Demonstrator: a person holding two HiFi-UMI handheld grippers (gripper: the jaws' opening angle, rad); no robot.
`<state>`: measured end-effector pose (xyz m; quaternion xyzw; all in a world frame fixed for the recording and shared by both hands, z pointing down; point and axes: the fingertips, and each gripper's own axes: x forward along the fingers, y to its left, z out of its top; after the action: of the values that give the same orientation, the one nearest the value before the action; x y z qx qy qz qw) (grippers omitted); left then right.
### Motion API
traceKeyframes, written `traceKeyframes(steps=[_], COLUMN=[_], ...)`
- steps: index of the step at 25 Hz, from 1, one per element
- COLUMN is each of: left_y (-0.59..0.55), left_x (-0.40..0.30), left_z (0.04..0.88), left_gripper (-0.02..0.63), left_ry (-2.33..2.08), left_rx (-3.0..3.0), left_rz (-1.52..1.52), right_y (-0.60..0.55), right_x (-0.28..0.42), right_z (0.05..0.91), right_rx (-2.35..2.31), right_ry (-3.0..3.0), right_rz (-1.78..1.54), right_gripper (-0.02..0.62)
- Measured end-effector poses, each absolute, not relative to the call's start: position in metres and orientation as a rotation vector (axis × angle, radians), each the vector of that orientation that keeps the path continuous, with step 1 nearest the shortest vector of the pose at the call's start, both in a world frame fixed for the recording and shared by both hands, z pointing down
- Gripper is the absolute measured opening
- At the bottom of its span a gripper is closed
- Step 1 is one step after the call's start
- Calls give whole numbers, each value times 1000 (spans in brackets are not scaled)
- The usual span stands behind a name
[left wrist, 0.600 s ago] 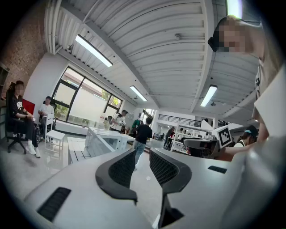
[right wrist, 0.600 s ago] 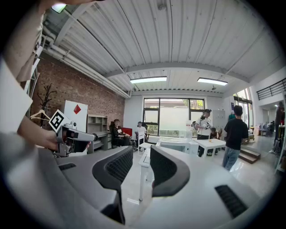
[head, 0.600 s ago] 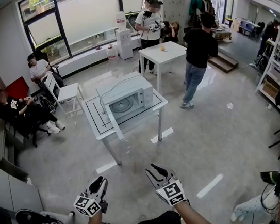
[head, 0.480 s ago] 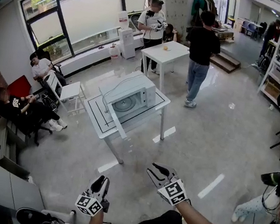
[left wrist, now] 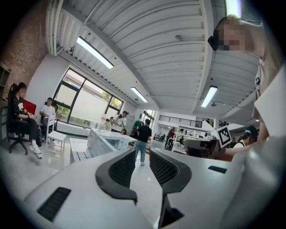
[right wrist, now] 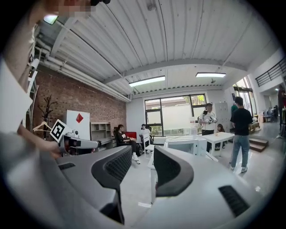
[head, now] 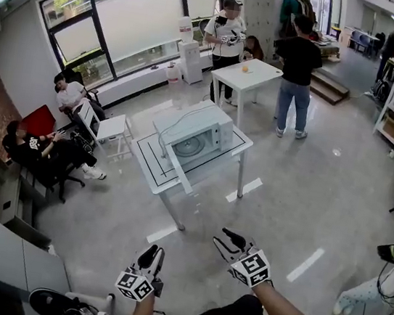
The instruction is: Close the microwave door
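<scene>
The microwave [head: 189, 136] sat on the white table [head: 152, 176], its door [head: 179, 170] swung open and its inside too small to make out. Well short of it, the left gripper [head: 151, 256] and right gripper [head: 227, 240] were each slightly parted and empty.

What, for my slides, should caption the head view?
Left claw and right claw, both open, face the distant open microwave.

A person in black [head: 300, 57] and a person in white [head: 228, 34] are seen standing by a far desk [head: 262, 77], on which an orange object [head: 245, 69] is set.
</scene>
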<state>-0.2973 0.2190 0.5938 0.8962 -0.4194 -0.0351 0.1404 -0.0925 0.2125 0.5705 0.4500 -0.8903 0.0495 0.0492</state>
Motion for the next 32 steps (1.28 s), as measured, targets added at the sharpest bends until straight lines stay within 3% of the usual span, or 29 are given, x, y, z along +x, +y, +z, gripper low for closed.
traceKeyframes(steps=[7, 32], left_y=[222, 97], left_x=[-294, -257], left_z=[587, 595], left_gripper=[87, 87], left_ry=[-1211, -1408], left_rx=[2576, 2480], left_rz=[-127, -55], right_y=[214, 53], right_x=[-88, -78], right_z=[562, 596], right_rx=[1355, 1135], right_ry=[-2674, -2711], right_rz=[117, 93], right_gripper=[140, 140])
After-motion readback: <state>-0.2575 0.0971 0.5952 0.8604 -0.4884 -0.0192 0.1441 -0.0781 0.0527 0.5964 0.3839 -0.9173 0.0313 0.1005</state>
